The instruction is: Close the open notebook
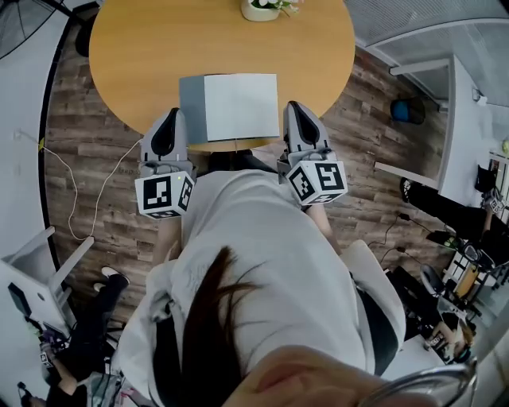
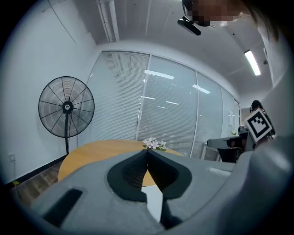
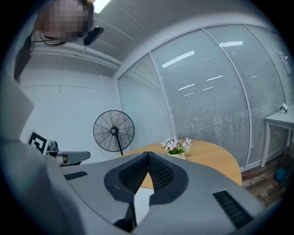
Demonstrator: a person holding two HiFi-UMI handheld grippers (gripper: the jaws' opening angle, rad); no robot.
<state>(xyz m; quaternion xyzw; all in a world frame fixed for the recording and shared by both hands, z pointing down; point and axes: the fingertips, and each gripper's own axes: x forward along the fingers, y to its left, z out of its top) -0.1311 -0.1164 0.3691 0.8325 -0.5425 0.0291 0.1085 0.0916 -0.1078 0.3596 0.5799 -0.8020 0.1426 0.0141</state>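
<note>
The notebook (image 1: pixel 241 105) lies at the near edge of the round wooden table (image 1: pixel 135 56), showing a white face with a grey strip (image 1: pixel 191 107) along its left side. My left gripper (image 1: pixel 173 111) is just left of it, shut and empty. To the right of the notebook my right gripper (image 1: pixel 291 104) is also shut and holds nothing. In the left gripper view the pads meet at the tips (image 2: pixel 147 151), and a slice of the white notebook (image 2: pixel 154 204) shows below them. The right gripper view has the same closed jaws (image 3: pixel 148 153) over a white patch of notebook (image 3: pixel 142 202).
A white pot of flowers (image 1: pixel 262 8) stands at the table's far edge, also seen as flowers (image 2: pixel 154 143) and flowers (image 3: pixel 176 147). A standing fan (image 2: pixel 66 108) is on the wooden floor to the left. A cable (image 1: pixel 75 191) lies on the floor. Desks stand at the right.
</note>
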